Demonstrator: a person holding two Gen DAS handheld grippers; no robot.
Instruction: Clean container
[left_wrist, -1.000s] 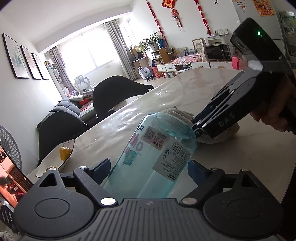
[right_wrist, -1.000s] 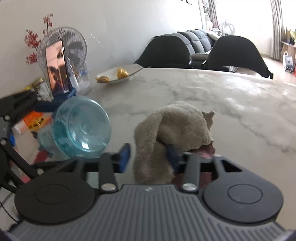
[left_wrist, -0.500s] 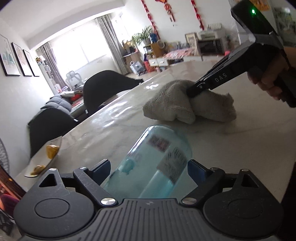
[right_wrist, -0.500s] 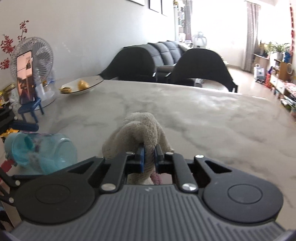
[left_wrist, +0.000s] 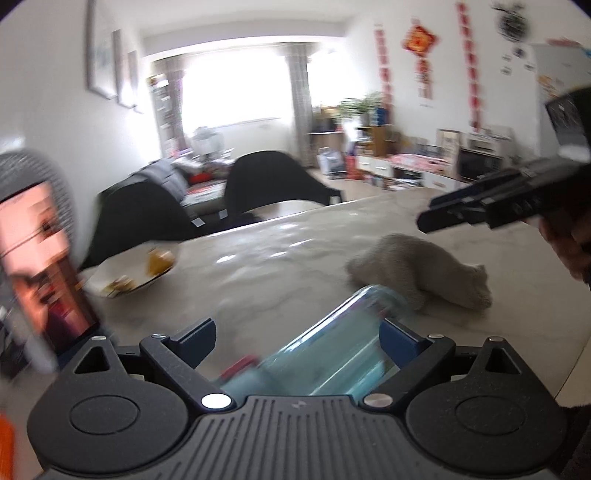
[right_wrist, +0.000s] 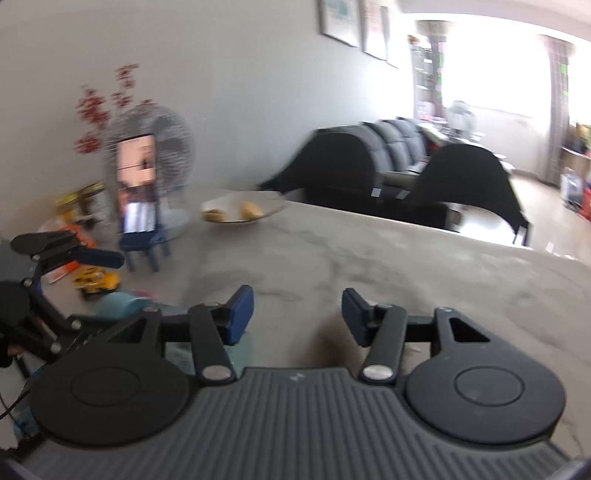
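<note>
Left gripper (left_wrist: 299, 334): spread wide, jaws just been opening further. Between them, lying on its side on the table (left_wrist: 280, 258): container (left_wrist: 332, 339), clear blue plastic, slanted across the gap with the cap end near the gripper body and the base pointing ahead and to the right. Clear gap at the left pad; right pad (left_wrist: 399, 338) against or just beside the container wall, contact not resolvable through the blur. No clamping visible.

Ahead and to the left of this gripper: phone (left_wrist: 40, 258) upright on a stand, screen lit. Just right of the phone, further ahead: plate (left_wrist: 110, 280) with pieces of food. Ahead and to the right, just beyond the container base: cloth (left_wrist: 417, 273), grey, bunched on the table, apart from both grippers.

Right gripper (right_wrist: 298, 315): held above the cloth and beyond it in the left wrist view, gripped by a hand (left_wrist: 569, 243). Jaws apart and just been opening; nothing between the pads, only bare table ahead. Cloth out of sight in the right wrist view. To the left of this gripper and partly behind its left finger: blue container, with the left gripper around it. Further left and ahead: yellow toy car (right_wrist: 96, 278).
</note>
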